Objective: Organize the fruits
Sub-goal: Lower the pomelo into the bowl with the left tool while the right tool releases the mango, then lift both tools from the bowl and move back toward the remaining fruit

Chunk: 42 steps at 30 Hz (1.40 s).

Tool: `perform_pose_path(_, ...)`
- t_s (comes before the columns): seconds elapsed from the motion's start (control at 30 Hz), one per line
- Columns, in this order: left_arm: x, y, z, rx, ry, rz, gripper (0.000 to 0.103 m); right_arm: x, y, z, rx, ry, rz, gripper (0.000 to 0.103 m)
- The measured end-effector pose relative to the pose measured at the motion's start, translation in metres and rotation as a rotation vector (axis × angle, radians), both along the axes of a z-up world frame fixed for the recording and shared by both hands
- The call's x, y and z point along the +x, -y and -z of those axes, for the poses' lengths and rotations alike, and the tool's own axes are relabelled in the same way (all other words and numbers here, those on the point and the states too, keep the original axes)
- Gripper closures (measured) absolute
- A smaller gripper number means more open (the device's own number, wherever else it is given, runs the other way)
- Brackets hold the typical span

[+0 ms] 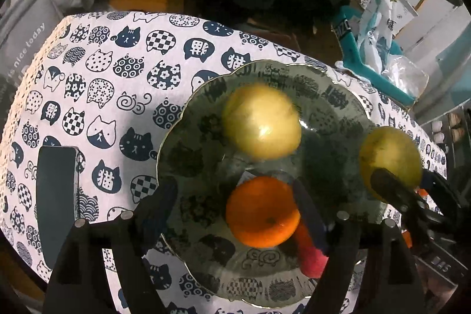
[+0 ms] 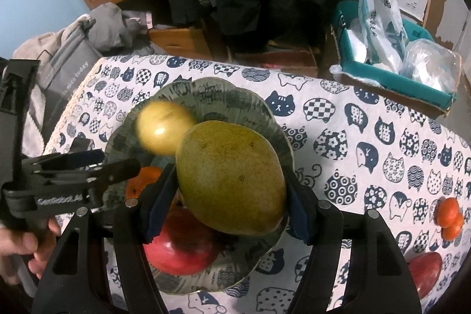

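Left gripper (image 1: 232, 208) open over the plate (image 1: 347, 99) – yellow apple (image 1: 261, 124) blurred, seemingly just dropped beside the orange (image 1: 263, 216). Right gripper (image 2: 226, 197) clamps a green pear (image 2: 232, 178) above the plate, ready to add it.

We see a dark phone (image 1: 57, 205) lying on the cat-print tablecloth (image 1: 112, 72) at nine o'clock, a grey bag (image 2: 66, 69) at ten, a teal box (image 2: 412, 78) at two.
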<state>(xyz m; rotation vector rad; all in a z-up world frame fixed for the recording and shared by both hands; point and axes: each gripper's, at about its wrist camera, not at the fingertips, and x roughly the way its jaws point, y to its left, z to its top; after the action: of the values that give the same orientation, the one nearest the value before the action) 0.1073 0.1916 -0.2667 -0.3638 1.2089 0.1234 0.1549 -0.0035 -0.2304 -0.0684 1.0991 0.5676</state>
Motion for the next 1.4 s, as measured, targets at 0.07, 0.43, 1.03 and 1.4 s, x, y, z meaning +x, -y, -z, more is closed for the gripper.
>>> perform_pose_path(0.07, -0.003, 0.001, -0.003, 0.015, 0.002, -0.002, 0.022, 0.001, -0.002, 0.003, -0.003, -0.016, -0.006, 0.033)
perform_pose_path(0.43, -0.030, 0.005, -0.027, 0.182, 0.016, 0.011, 0.021, 0.000, -0.022, 0.026, -0.036, -0.089, -0.039, 0.035)
perform_pose_path(1.03, -0.051, 0.022, -0.065, 0.190, 0.095, 0.033, 0.021, -0.008, -0.001, -0.045, -0.049, 0.059, 0.020, 0.034)
perform_pose_path(1.4, -0.062, 0.065, -0.106, 0.171, 0.197, 0.108, 0.017, -0.032, 0.053, -0.091, -0.107, 0.168, 0.097, 0.034)
